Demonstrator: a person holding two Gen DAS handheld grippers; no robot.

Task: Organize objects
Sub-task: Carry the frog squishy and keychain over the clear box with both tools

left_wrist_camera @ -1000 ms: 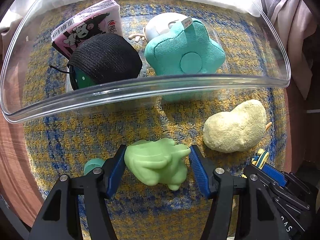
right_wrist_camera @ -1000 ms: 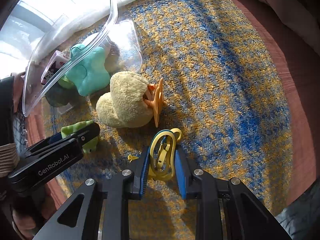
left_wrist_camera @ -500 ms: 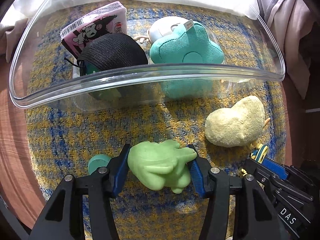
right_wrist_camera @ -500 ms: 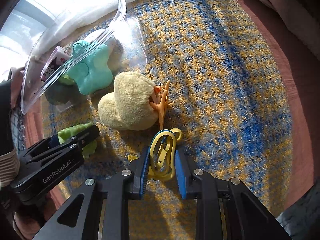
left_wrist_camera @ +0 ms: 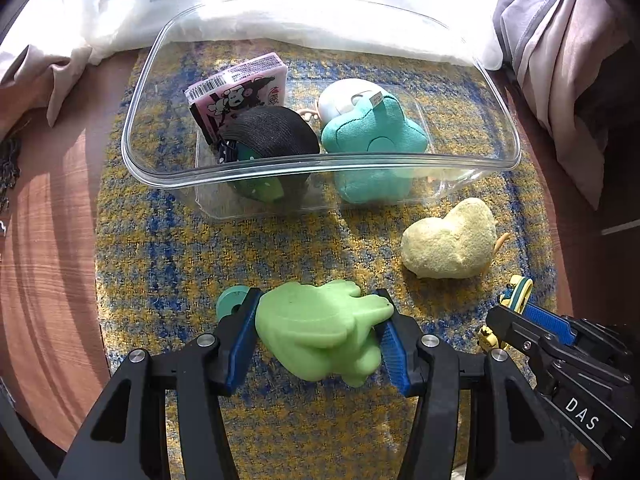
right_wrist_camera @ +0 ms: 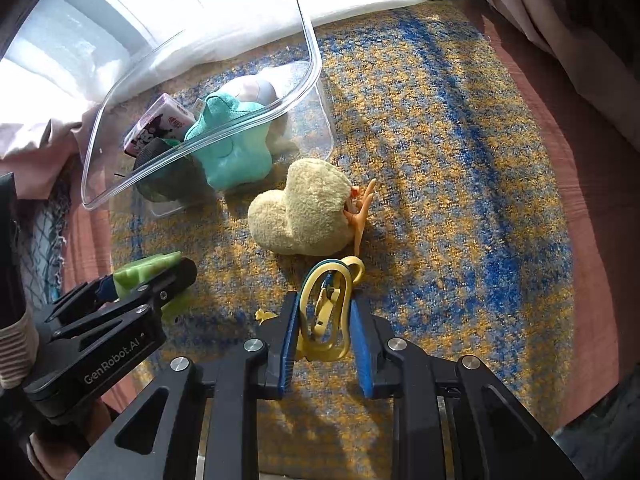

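Note:
My left gripper [left_wrist_camera: 318,330] is shut on a light green frog toy [left_wrist_camera: 320,334], held above the blue-and-yellow mat; it also shows in the right wrist view [right_wrist_camera: 140,274]. My right gripper [right_wrist_camera: 325,330] is shut on a yellow clip [right_wrist_camera: 326,312], also seen at the right in the left wrist view [left_wrist_camera: 518,294]. A clear plastic bin [left_wrist_camera: 320,164] lies ahead holding a teal flower plush [left_wrist_camera: 372,136], a black round item [left_wrist_camera: 272,132], a pink packet [left_wrist_camera: 240,88] and a white object [left_wrist_camera: 344,98]. A cream plush duck [left_wrist_camera: 448,244] lies on the mat beside the bin.
A small teal round piece [left_wrist_camera: 232,300] lies on the mat just left of my left fingers. The mat [right_wrist_camera: 460,160] covers a brown wooden table [left_wrist_camera: 48,240]. White curtains [left_wrist_camera: 120,0] hang behind the bin, grey-pink fabric [left_wrist_camera: 560,60] at the right.
Both grippers have risen and pulled back from the bin with their objects held. The bin and duck now look farther away. The left jaws have tightened on the frog.

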